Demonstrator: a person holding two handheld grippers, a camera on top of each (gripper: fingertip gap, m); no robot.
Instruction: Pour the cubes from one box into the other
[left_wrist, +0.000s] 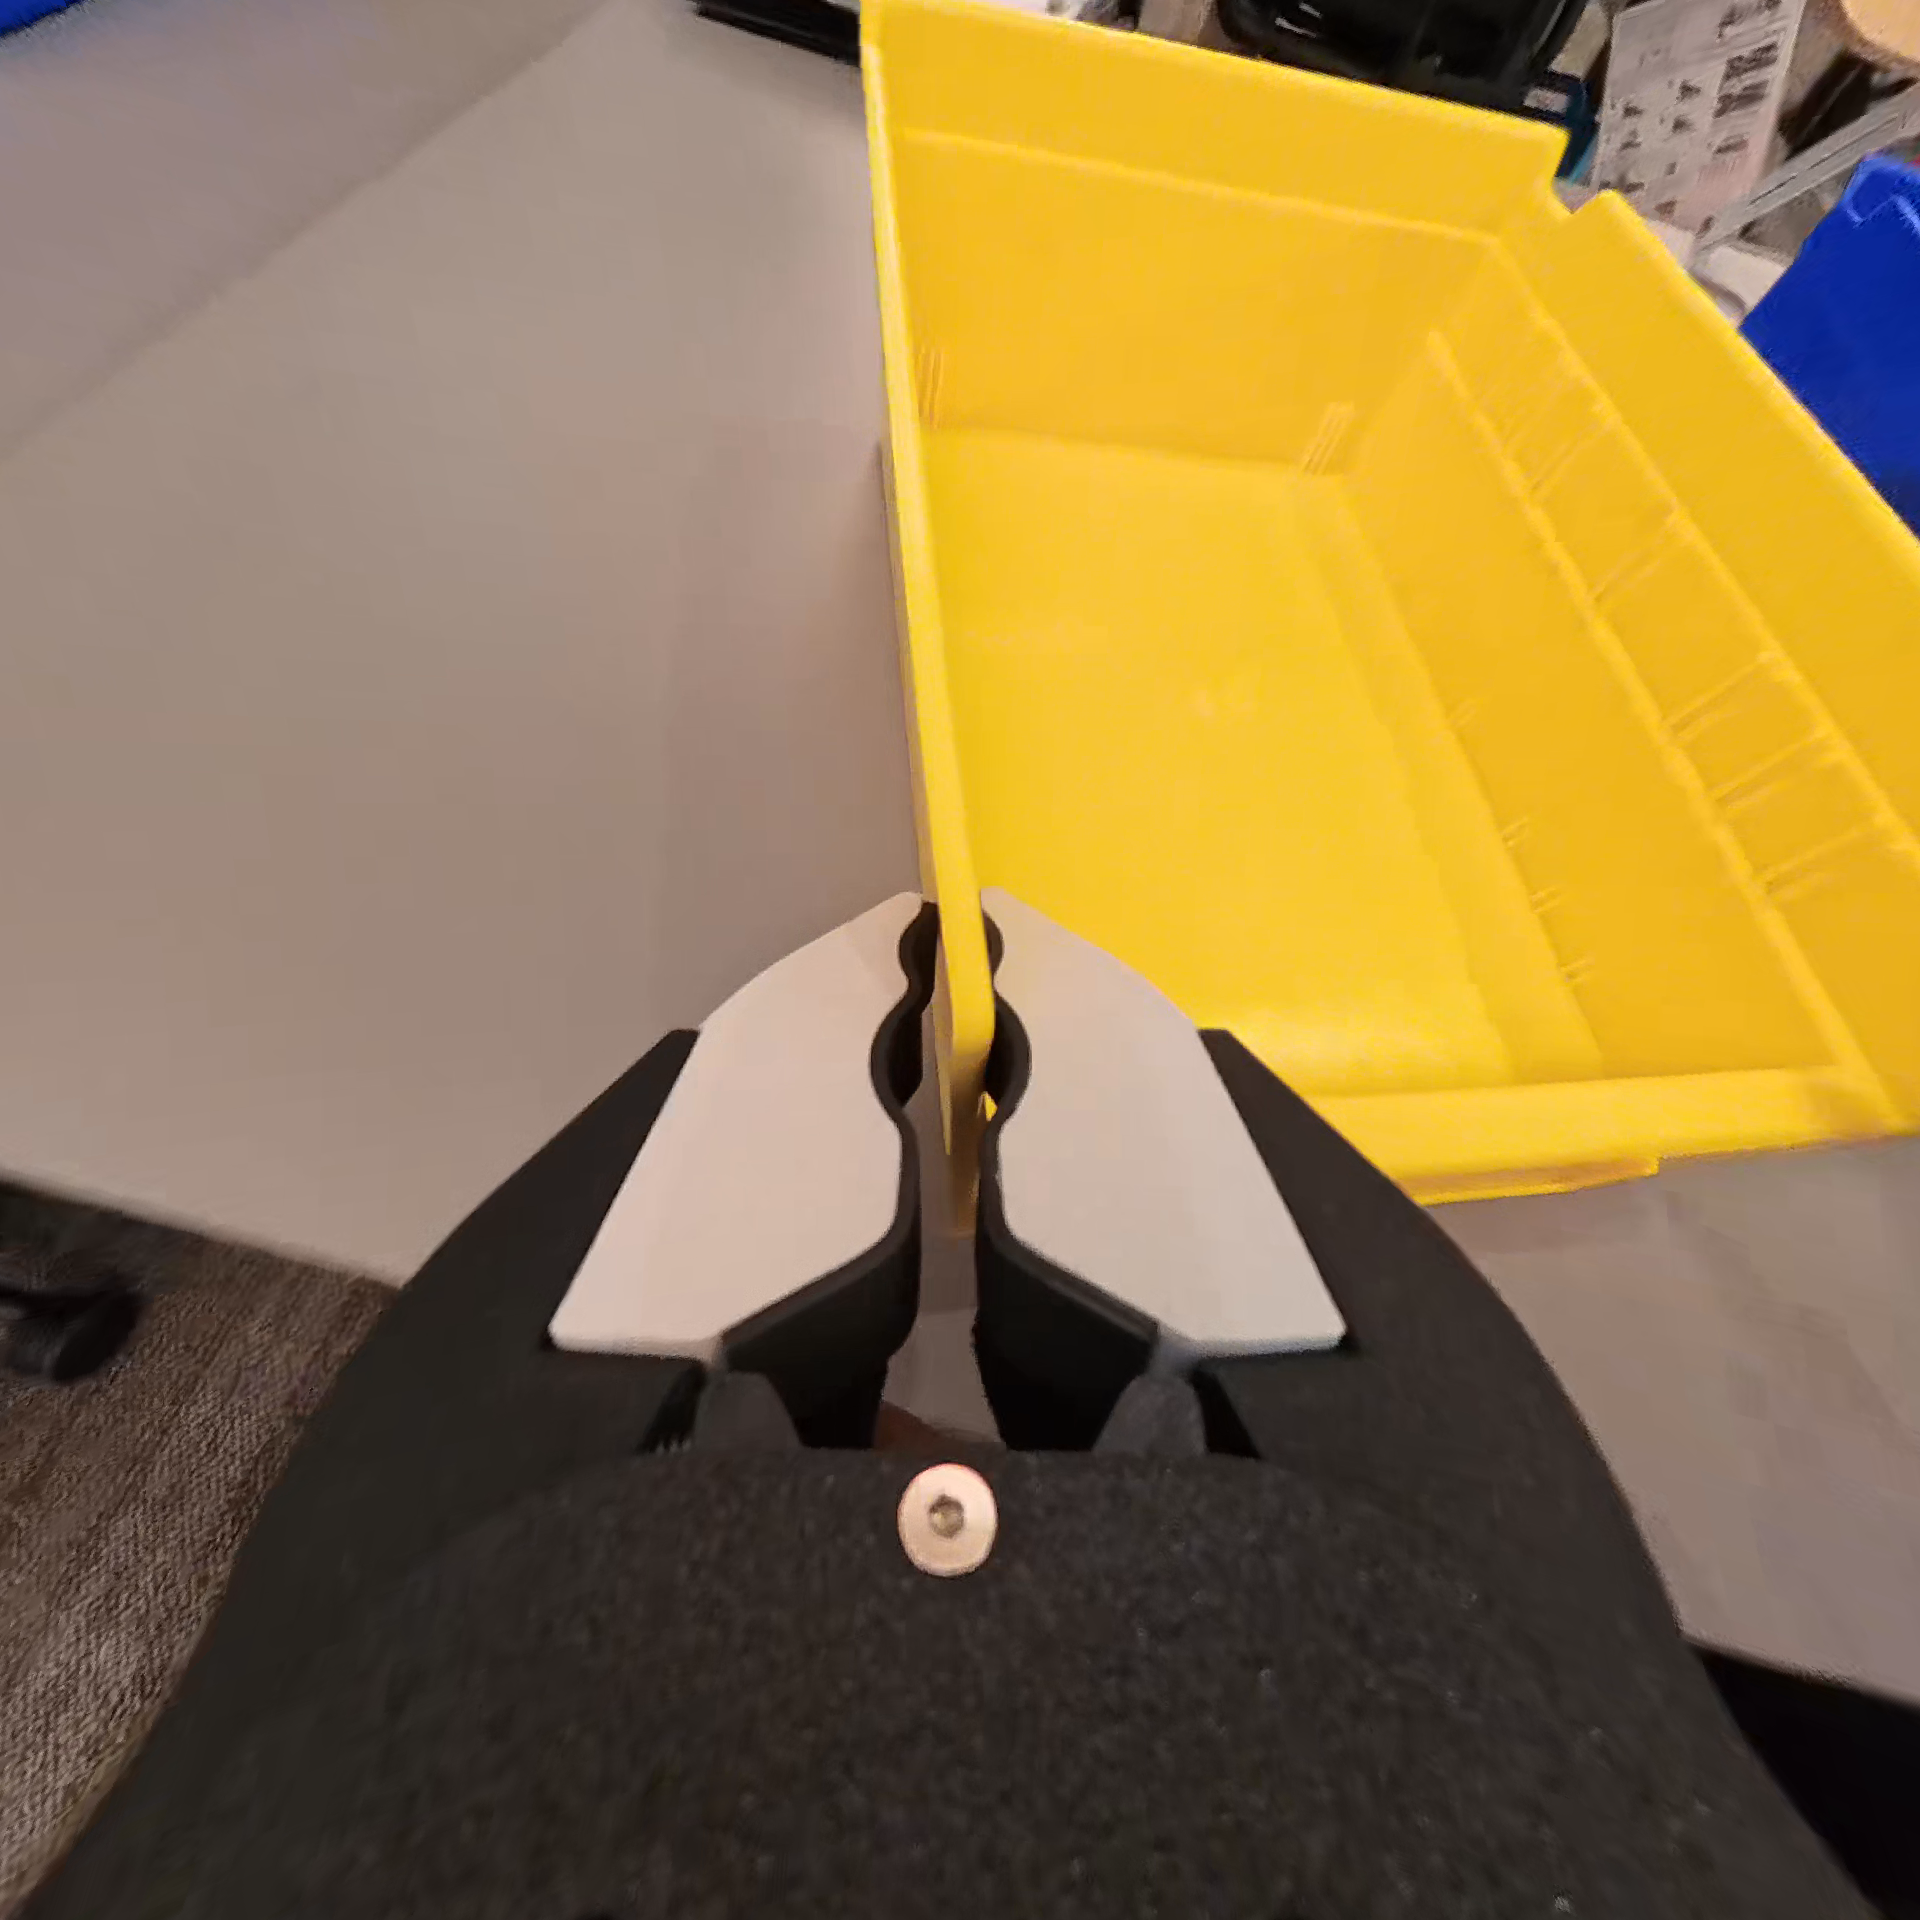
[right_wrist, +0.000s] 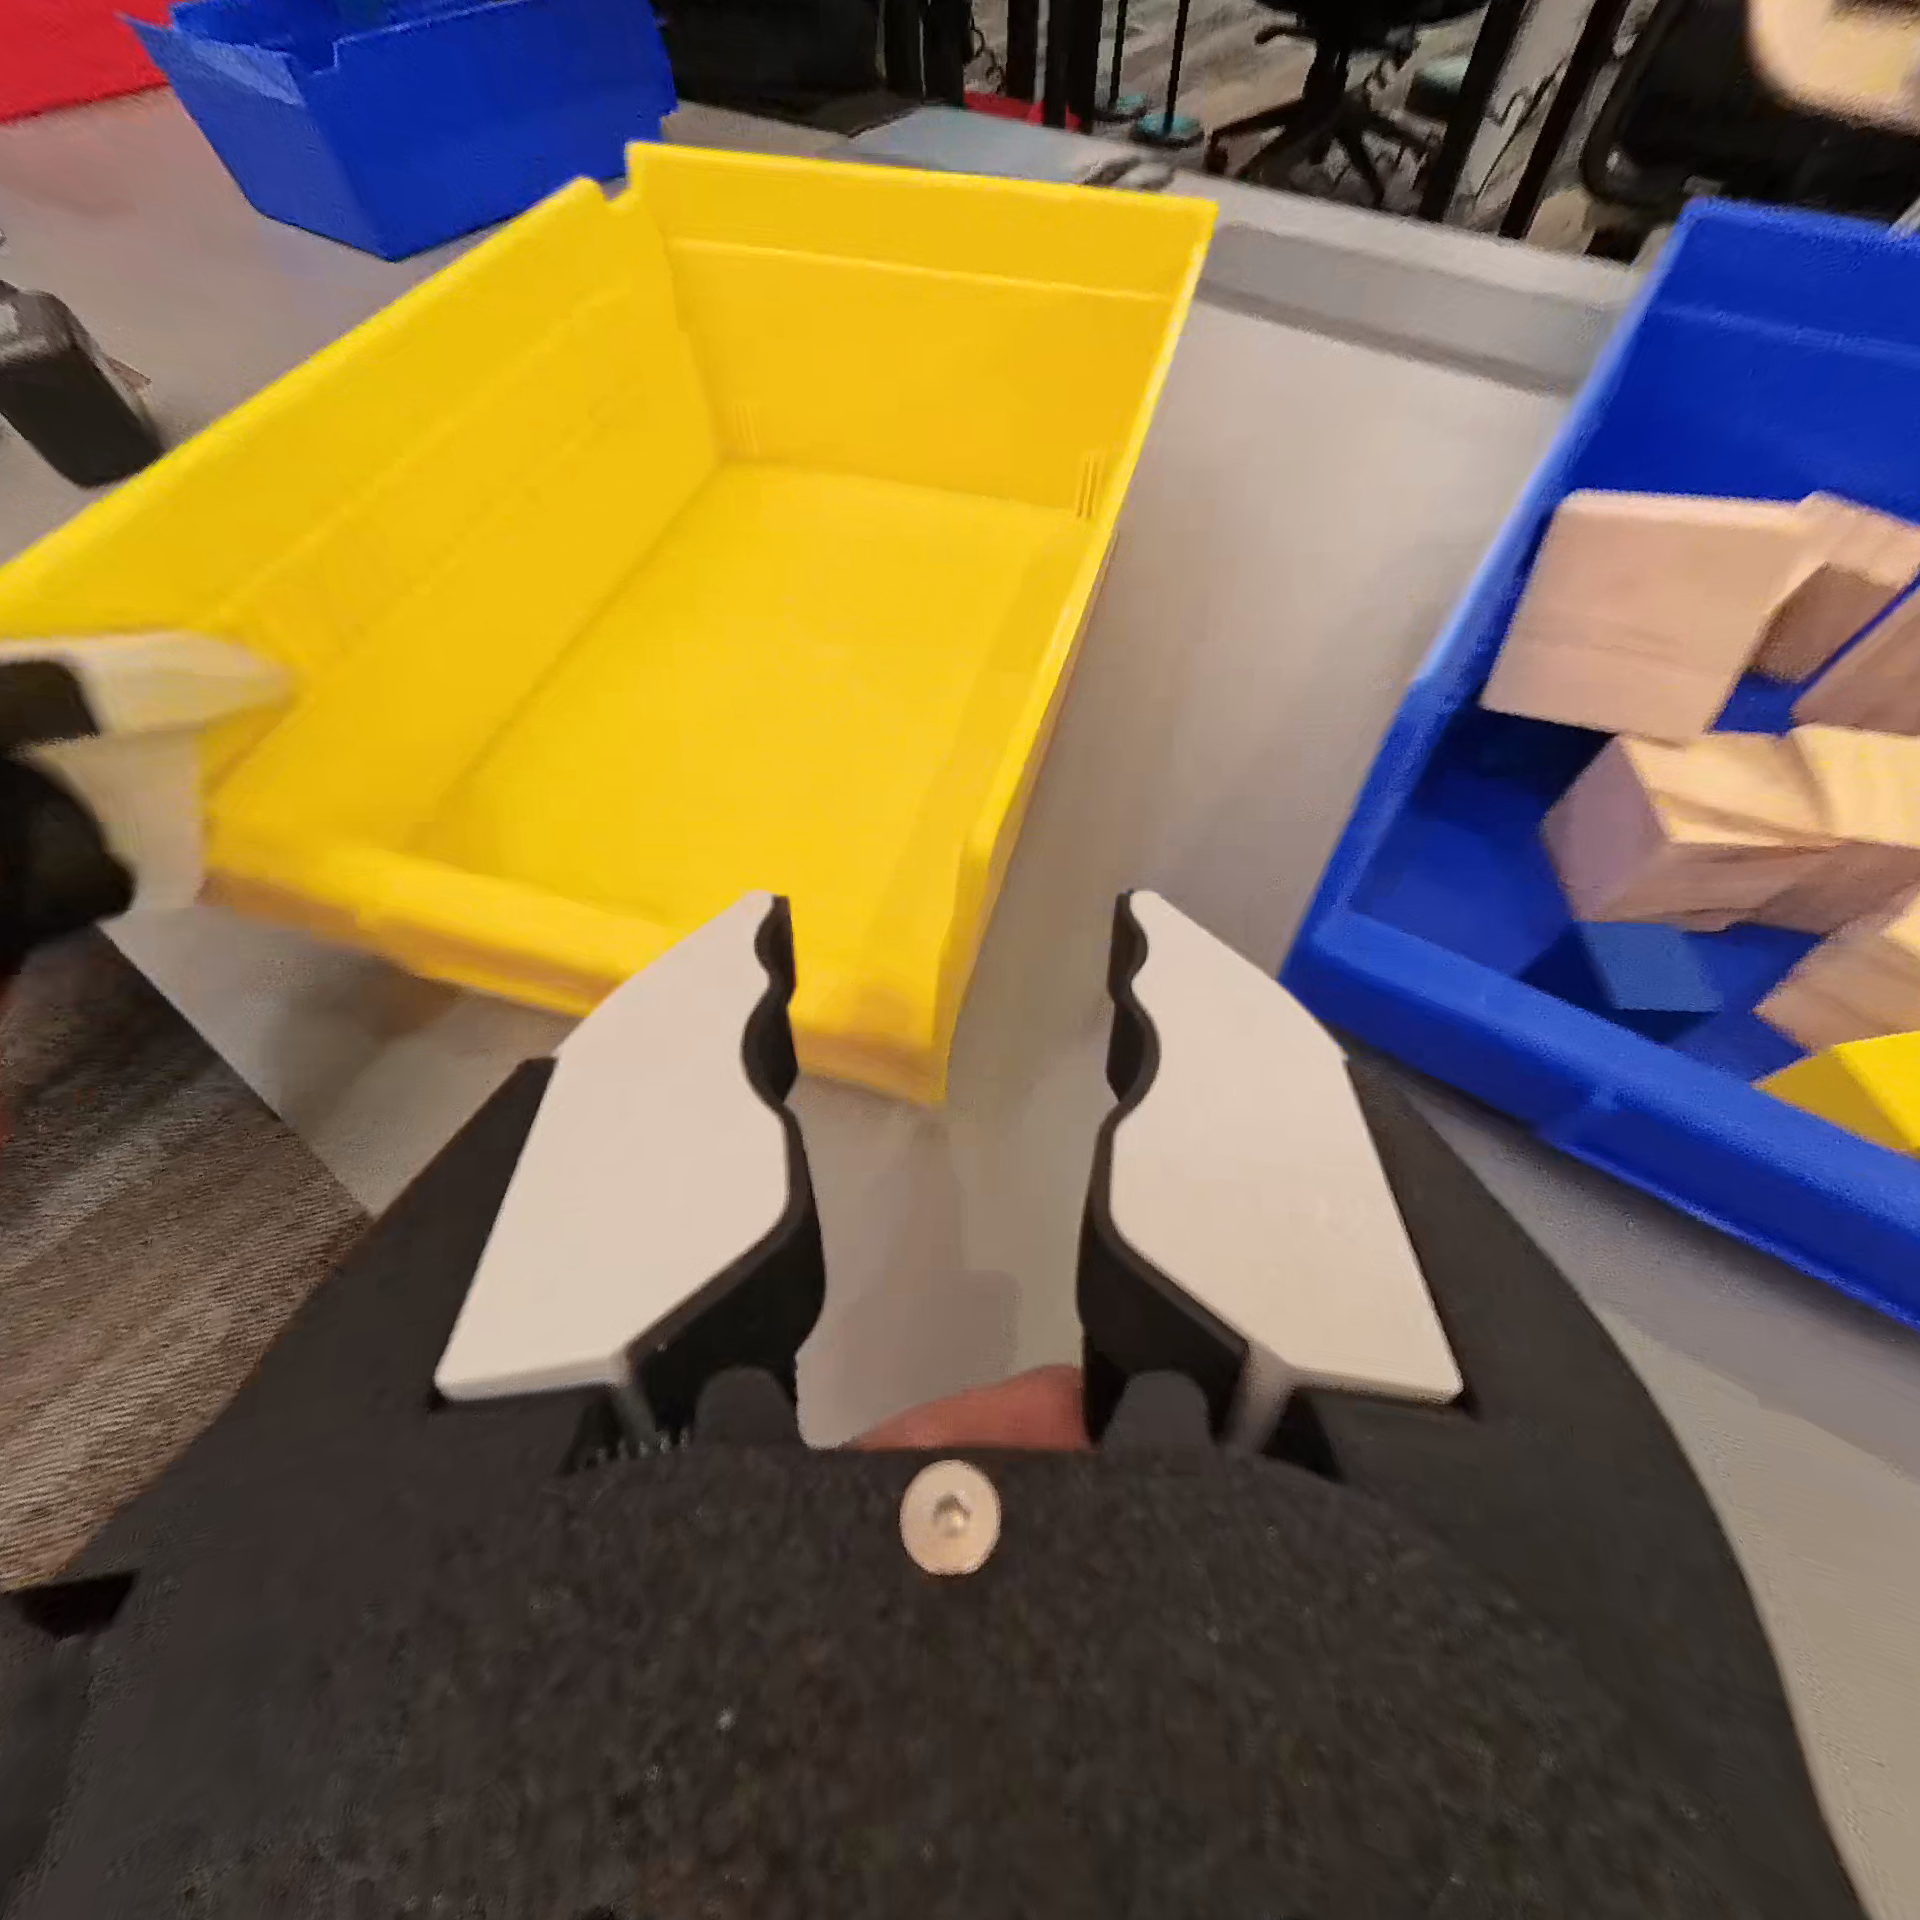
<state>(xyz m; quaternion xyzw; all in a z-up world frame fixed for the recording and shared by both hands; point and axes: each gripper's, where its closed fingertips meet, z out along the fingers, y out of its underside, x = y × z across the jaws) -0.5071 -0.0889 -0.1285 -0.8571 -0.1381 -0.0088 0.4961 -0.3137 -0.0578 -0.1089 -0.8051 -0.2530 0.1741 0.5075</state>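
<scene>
An empty yellow box (left_wrist: 1247, 727) stands on the grey table. My left gripper (left_wrist: 961, 935) is shut on the near end of the box's left side wall. In the right wrist view the yellow box (right_wrist: 748, 644) lies ahead, and the left gripper (right_wrist: 145, 717) shows on its left wall. My right gripper (right_wrist: 951, 925) is open and empty, just in front of the box's near right corner. A blue box (right_wrist: 1455, 987) at the right holds several wooden cubes (right_wrist: 1662, 613), a blue block (right_wrist: 1647, 971) and a yellow block (right_wrist: 1860, 1091).
Another blue box (right_wrist: 416, 135) stands at the back left of the table; a blue box also shows in the left wrist view (left_wrist: 1860, 312) at the right. The grey table (left_wrist: 416, 623) ends near me over carpet (right_wrist: 125, 1195). Chairs and stands sit behind.
</scene>
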